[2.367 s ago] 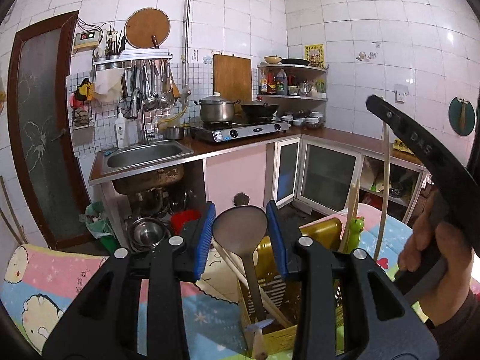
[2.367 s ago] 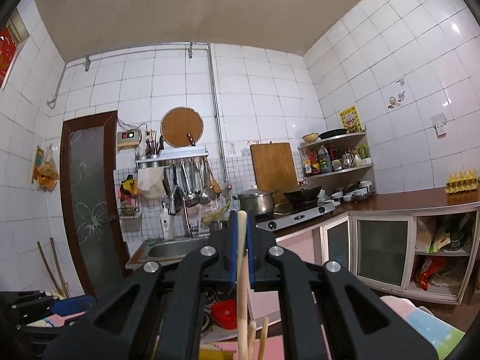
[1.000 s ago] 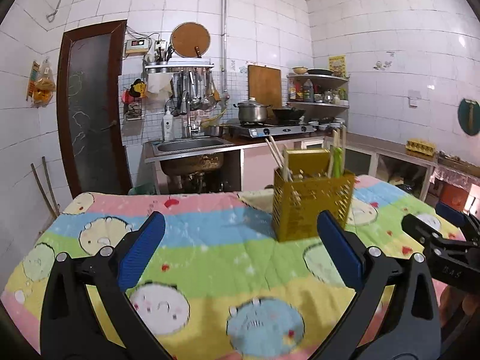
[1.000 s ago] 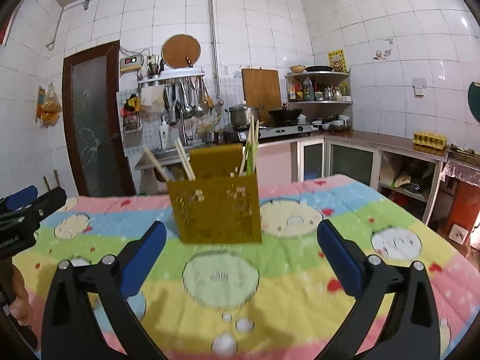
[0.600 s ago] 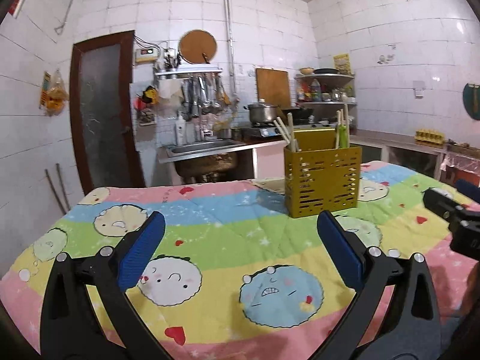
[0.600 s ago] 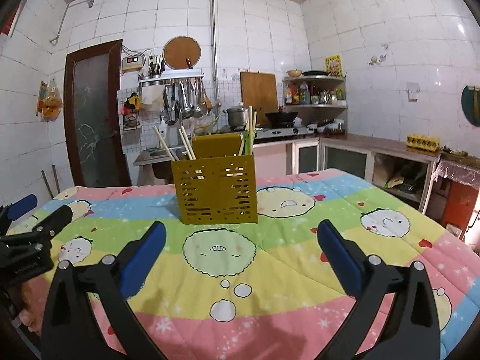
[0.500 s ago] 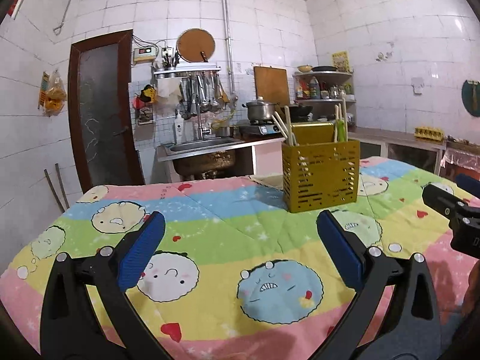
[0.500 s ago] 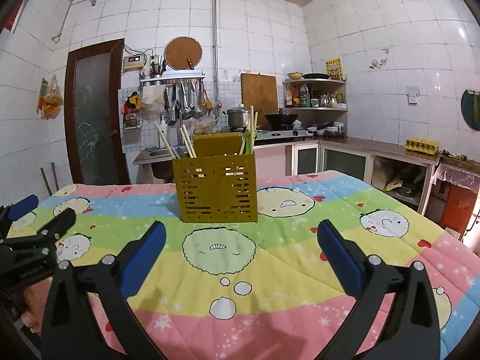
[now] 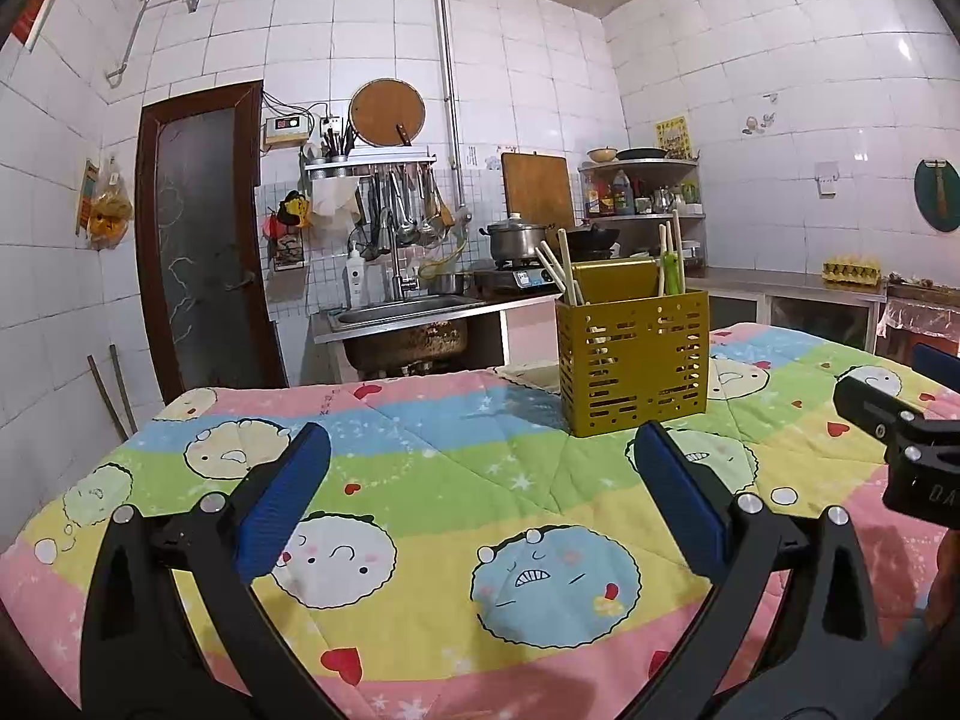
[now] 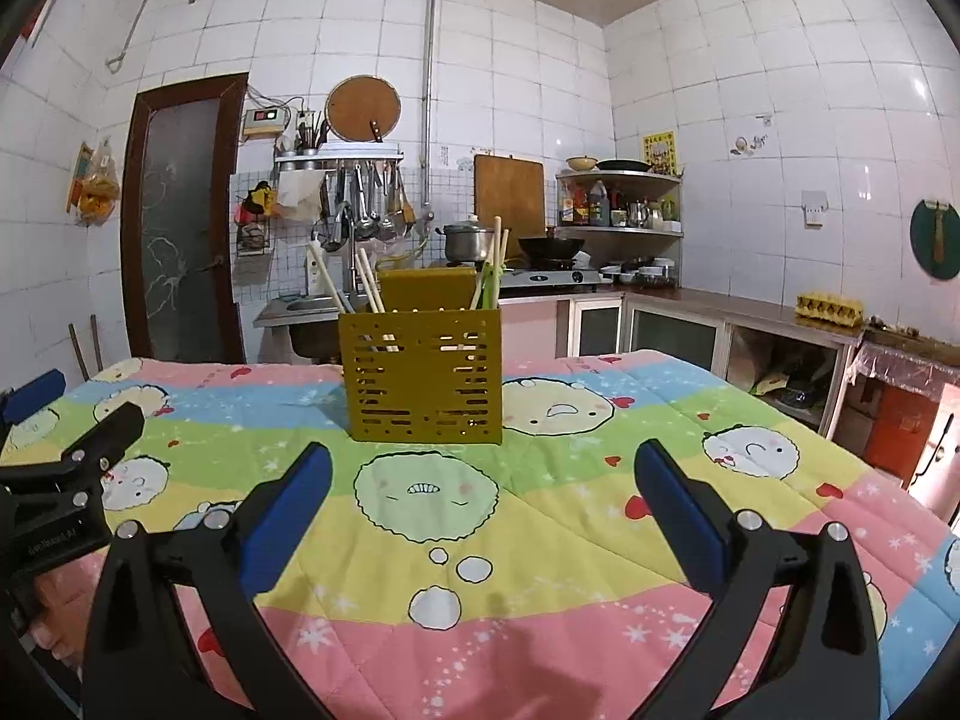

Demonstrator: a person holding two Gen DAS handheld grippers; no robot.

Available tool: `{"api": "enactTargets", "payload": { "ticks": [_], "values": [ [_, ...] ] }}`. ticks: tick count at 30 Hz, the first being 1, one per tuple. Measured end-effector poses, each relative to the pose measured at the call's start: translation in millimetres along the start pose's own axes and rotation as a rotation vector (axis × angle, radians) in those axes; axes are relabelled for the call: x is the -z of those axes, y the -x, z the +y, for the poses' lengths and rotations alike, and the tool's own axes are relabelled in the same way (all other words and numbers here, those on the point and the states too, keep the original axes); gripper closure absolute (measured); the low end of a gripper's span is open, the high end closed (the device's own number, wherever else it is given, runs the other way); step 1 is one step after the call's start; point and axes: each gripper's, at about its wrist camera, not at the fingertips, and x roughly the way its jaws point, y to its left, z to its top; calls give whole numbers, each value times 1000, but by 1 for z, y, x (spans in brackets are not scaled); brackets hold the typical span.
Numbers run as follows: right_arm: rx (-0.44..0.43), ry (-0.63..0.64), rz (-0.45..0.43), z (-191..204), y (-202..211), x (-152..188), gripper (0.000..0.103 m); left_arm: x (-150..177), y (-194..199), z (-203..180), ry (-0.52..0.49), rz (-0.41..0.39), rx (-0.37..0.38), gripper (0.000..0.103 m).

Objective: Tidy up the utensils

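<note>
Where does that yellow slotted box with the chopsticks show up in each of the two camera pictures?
Left wrist view: the yellow utensil holder stands right of centre on the quilt, beyond the open left gripper.
Right wrist view: it stands just left of centre, straight ahead of the open right gripper.
Shared landmark: the round wooden board hanging on the tiled wall above the sink rack.

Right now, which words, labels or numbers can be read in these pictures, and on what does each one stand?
"DA": on the right tool, cut off by the frame edge.
Left tool: white lettering, mirrored and too blurred to read.
Yellow poster: too small to read.
Wall meter: display unreadable.
Bottles: labels too small.
</note>
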Motion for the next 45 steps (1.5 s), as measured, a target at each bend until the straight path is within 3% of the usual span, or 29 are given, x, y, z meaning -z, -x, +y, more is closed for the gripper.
{"api": "enactTargets", "payload": {
  "ticks": [45],
  "values": [
    [11, 26, -15, 2, 6, 1, 4, 1, -1, -4, 16, 9, 22, 5]
  ]
}}
